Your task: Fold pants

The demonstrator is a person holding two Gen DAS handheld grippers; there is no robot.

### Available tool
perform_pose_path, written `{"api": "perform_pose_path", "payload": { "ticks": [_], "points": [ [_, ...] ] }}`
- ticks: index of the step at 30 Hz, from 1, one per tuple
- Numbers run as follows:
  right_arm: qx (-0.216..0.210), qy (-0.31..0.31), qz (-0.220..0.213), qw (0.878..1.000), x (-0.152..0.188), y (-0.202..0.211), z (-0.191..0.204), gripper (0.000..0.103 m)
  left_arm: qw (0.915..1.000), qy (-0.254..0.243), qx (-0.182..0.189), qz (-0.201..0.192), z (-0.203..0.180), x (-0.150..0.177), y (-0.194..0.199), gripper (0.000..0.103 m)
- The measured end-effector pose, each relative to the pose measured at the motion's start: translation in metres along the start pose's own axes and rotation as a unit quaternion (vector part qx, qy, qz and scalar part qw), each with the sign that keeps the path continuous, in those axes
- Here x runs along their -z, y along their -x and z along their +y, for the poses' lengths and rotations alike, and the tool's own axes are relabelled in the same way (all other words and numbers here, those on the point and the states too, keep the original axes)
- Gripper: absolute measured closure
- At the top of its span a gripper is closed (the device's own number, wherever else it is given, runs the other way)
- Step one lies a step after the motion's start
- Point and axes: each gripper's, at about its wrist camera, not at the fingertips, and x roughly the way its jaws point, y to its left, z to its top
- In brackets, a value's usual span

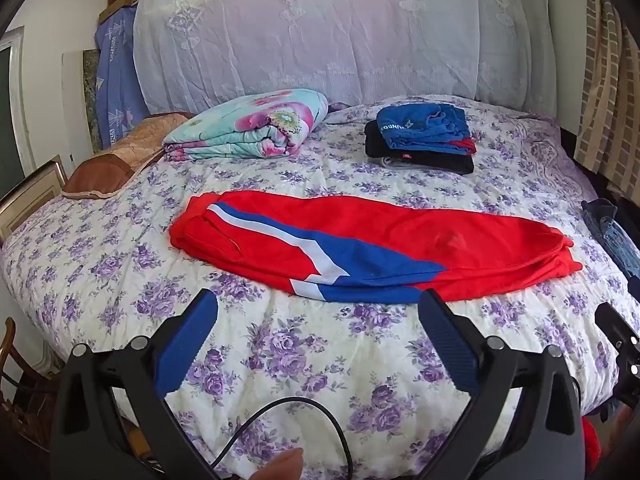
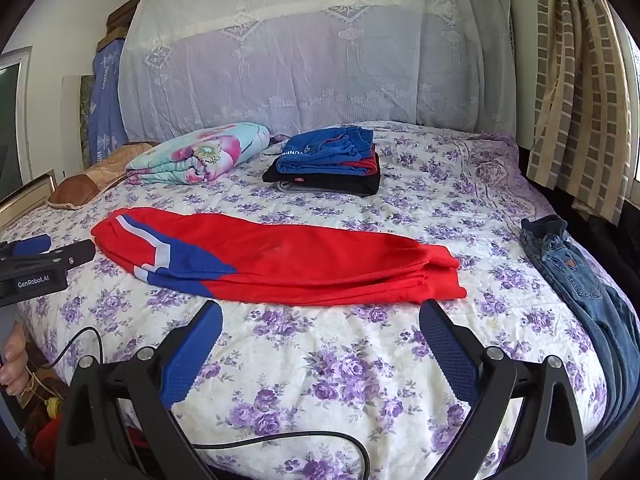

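Both grippers hung above the bed's [image 1: 280, 360] near edge, jaws wide and empty: left gripper [image 1: 318, 300], right gripper [image 2: 320, 310]; red pants [image 1: 360, 248] lay lengthwise mid-bed, just beyond them; folded clothes [image 2: 326, 164] sat farther back.

Bed: a quilt [image 1: 320, 360] with purple flowers covers it, a white lace cloth [image 1: 320, 32] draped over its head end.
Pants: the red pants [image 1: 360, 240] with a blue and white stripe lie flat across the middle of the bed, folded lengthwise, waistband toward the left edge.
Left gripper: the left gripper [image 1: 318, 312] hangs over the near edge of the bed, jaws wide apart with nothing between them, short of the pants.
Right gripper: a part of the right gripper [image 1: 618, 336] shows at the right edge.
Head end: a folded floral blanket [image 1: 248, 128] left, a stack of folded clothes [image 1: 420, 140] right.
Left edge: a brown pillow [image 1: 120, 160].
Right edge: jeans [image 1: 612, 232] hanging over.
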Motion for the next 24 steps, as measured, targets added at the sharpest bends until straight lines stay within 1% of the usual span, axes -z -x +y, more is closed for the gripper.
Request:
{"api": "perform_pose_path", "payload": {
  "ticks": [24],
  "points": [
    [0.002, 0.002, -0.001, 1.000, 0.0009, 0.0011, 0.0016, 0.004, 1.0000, 0.002, 0.001, 0.005, 0.0000, 0.0001, -0.0004, 0.005]
  ]
}}
